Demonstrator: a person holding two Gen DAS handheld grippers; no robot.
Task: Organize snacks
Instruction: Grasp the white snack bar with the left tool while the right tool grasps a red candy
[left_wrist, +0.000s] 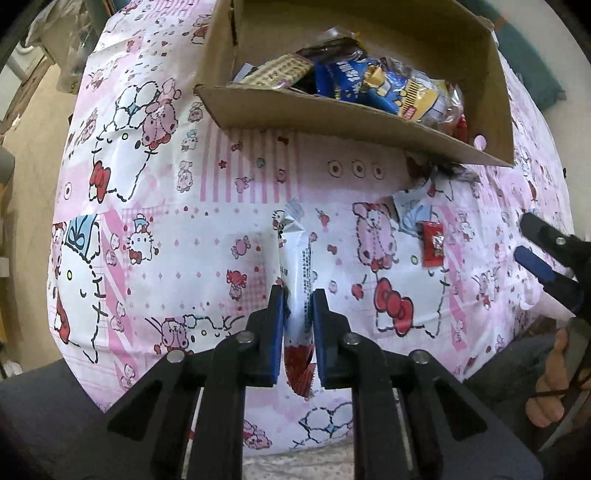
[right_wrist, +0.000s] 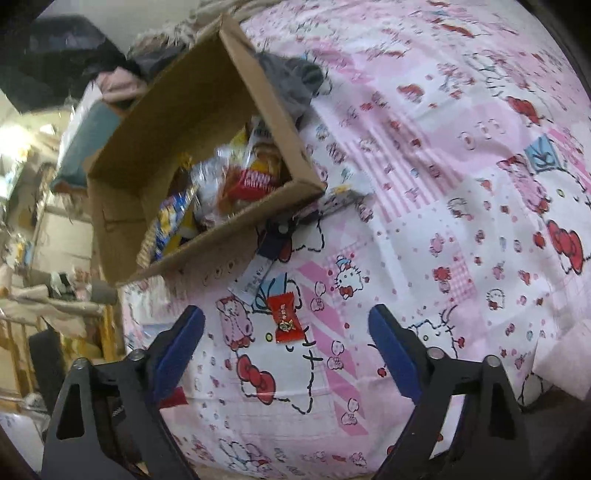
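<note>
Left hand-held gripper (left_wrist: 298, 317) clamps our white snack stick (left_wrist: 295, 266) for the box (left_wrist: 332, 122) at 12 o'clock, right hand-held gripper (right_wrist: 286, 332) wide around the red candy (right_wrist: 285, 322).

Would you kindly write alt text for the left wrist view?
The left gripper pinches a white and red snack packet above a pink cartoon-print cloth. Beyond it stands a cardboard box of snacks, with a small red candy lying loose at right.

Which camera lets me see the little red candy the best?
The right wrist view. There the little red candy lies flat on the pink cartoon sheet, large and nearly centred between the open fingers. The left wrist view shows it too, but smaller and off to the right.
</note>
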